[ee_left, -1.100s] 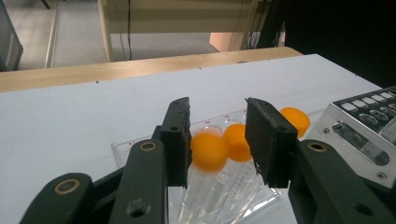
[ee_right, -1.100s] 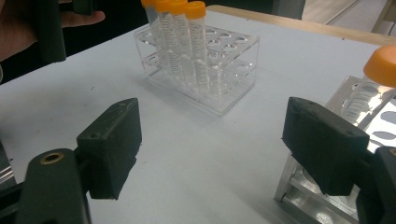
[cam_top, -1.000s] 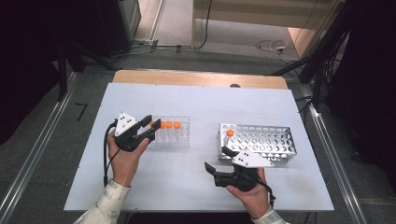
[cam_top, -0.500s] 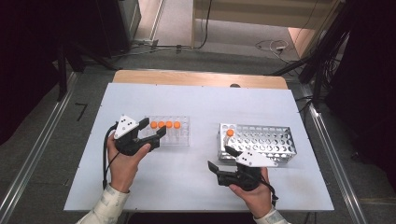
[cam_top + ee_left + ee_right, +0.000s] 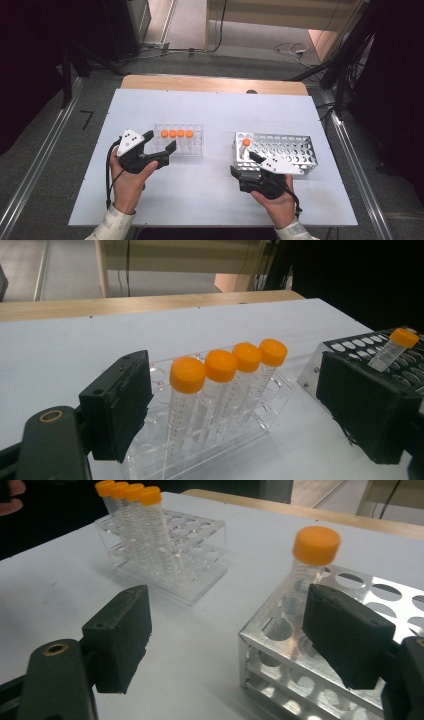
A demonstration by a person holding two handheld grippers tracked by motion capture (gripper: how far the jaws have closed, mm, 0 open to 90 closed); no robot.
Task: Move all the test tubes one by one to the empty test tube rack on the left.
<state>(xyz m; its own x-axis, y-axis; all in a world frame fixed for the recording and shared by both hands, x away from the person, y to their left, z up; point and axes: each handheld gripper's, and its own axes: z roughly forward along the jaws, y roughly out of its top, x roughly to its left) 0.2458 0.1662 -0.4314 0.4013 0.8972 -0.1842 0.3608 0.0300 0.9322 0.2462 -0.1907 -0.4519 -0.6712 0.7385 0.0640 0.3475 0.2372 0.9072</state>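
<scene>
orange-capped tubes [image 5: 175, 134]: four in clear rack [image 5: 192, 148], left | left gripper [image 5: 161, 145]: jaws just opened wide, empty, near them | right gripper [image 5: 242, 165]: wide, empty, at metal rack [image 5: 295, 150]

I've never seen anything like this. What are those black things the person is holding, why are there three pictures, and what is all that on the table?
A person holds a hand-worked claw in each hand: the left claw and the right claw. One picture looks down from above; the other two come from small cameras riding on each claw, looking along its black jaws. On the white table stand a clear plastic rack with four orange-capped tubes and a metal rack with one tube in a corner hole. The left claw's jaws have just been opening; nothing is between them. Both claws are open and hold nothing.
</scene>
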